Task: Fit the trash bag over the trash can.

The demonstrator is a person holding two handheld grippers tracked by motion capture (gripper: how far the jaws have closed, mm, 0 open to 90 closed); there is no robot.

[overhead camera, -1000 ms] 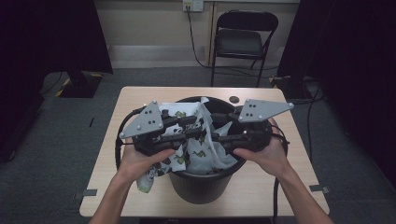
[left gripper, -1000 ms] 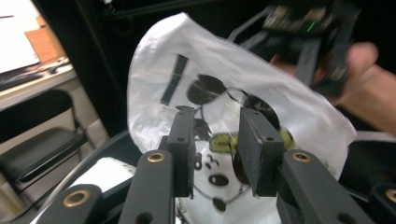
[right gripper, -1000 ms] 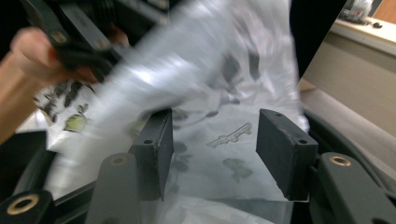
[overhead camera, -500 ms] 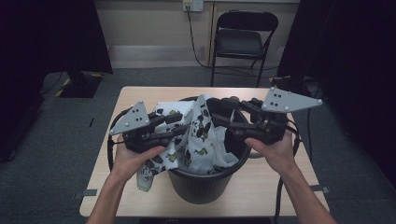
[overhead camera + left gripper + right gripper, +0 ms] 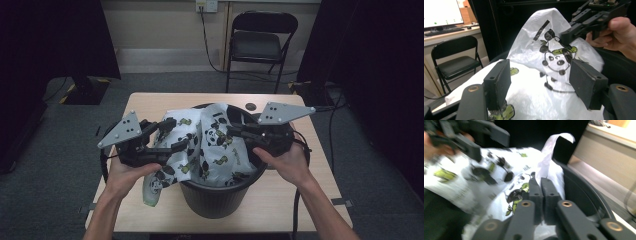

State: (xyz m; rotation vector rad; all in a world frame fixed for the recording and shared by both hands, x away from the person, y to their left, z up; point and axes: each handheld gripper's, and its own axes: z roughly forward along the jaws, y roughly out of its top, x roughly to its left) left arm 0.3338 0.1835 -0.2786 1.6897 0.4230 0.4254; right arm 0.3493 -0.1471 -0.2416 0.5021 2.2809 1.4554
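The panda-print bag (image 5: 212, 145) sits in the black bin (image 5: 220, 192) on the worktop (image 5: 280, 192). The left claw (image 5: 541, 85) stands wide open over the bag's left side. The right claw (image 5: 543, 195) is closed, pinching the bag at the right.

Item: thin white plastic bag printed with black pandas and green leaves (image 5: 210, 145), crumpled, lying partly inside and bulging above the round black plastic bin (image 5: 215, 197), one end spilling over the bin's left rim. The bin is standing upright on the pale wooden bench (image 5: 280, 200), near its front edge.
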